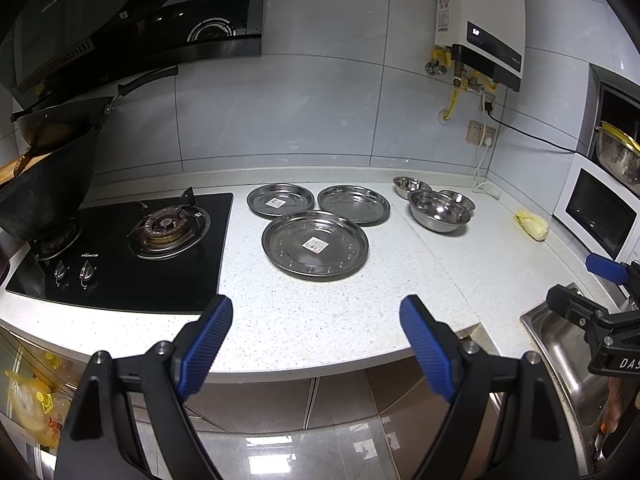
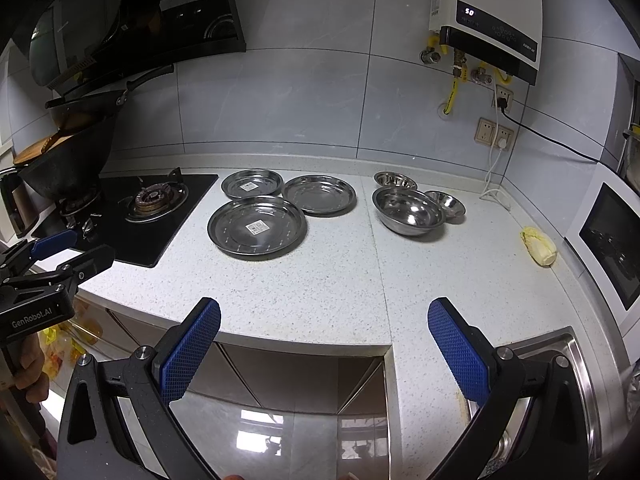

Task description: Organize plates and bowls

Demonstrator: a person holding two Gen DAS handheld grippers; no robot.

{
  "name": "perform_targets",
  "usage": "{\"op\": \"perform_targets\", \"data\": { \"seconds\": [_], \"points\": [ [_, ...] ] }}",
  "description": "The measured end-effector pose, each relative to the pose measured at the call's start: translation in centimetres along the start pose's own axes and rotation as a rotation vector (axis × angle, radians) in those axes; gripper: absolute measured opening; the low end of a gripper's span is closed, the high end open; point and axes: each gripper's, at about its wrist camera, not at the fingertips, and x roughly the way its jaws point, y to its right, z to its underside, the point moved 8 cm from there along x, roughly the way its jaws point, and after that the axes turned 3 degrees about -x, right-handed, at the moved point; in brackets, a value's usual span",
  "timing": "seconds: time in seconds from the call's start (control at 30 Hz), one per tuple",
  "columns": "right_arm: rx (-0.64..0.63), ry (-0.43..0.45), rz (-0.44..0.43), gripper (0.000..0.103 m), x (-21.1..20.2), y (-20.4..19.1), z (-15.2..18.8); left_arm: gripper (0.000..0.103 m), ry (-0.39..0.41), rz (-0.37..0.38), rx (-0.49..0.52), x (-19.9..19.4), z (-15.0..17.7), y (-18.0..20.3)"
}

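**Nothing gripped yet; risks are slips, clatter, wrong stacking**

My left gripper (image 1: pixel 316 312) has its jaws wide apart and empty, low centre of the left view, off the front edge of the white speckled countertop (image 1: pixel 360 312); my right gripper (image 2: pixel 324 316) likewise spread and empty, low centre of the right view.

Three shallow round stainless steel plates sit mid-frame: the large front plate (image 1: pixel 315 245), the back-left plate (image 1: pixel 280 199), the back-right plate (image 1: pixel 354 204); rims look touching or nearly so, can't tell which. Three stainless steel bowls cluster right of them: the big front bowl (image 1: pixel 439 211), the small back-left bowl (image 1: pixel 411 185), the small back-right bowl (image 1: pixel 458 199).

What could go wrong, my guess: thin slick rims may slide off the blue pads; lifting one plate may drag its neighbour; large plate set on a smaller one would wobble; left reach could bump the black glass gas hob (image 1: pixel 120 248); bowls nudged right may hit the pale yellow cabbage piece (image 1: pixel 531 225).
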Motion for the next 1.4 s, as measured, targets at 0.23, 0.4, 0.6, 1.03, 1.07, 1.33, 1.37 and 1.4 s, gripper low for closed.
{"op": "perform_targets", "data": {
  "seconds": [0.23, 0.4, 0.6, 1.03, 1.07, 1.33, 1.37, 1.4],
  "points": [
    [0.002, -0.006, 0.003, 0.102, 0.2, -0.2, 0.3, 0.085, -0.002, -0.002, -0.001, 0.1, 0.1, -0.1],
    [0.002, -0.008, 0.001, 0.102, 0.3, -0.2, 0.3, 0.085, -0.007, -0.003, -0.002, 0.4, 0.2, 0.0],
    [0.001, -0.012, 0.002, 0.102, 0.5, -0.3, 0.3, 0.085, -0.011, -0.002, -0.001, 0.6, 0.3, -0.3],
    [-0.008, -0.024, 0.005, 0.102, 1.2, -1.3, 0.3, 0.085, -0.023, -0.002, -0.007, 1.1, 0.4, -1.2],
    [-0.008, -0.024, 0.005, 0.102, 1.2, -1.3, 0.3, 0.085, -0.024, -0.002, -0.008, 1.1, 0.4, -1.4],
    [-0.008, -0.024, 0.005, 0.102, 1.3, -1.4, 0.3, 0.085, -0.027, 0.001, -0.008, 1.2, 0.5, -1.9],
    [-0.008, -0.025, 0.006, 0.102, 1.2, -1.4, 0.3, 0.086, -0.027, 0.001, -0.008, 1.2, 0.5, -1.9],
    [-0.008, -0.025, 0.007, 0.102, 1.2, -1.5, 0.3, 0.085, -0.027, 0.001, -0.008, 1.2, 0.6, -1.9]
  ]
}}
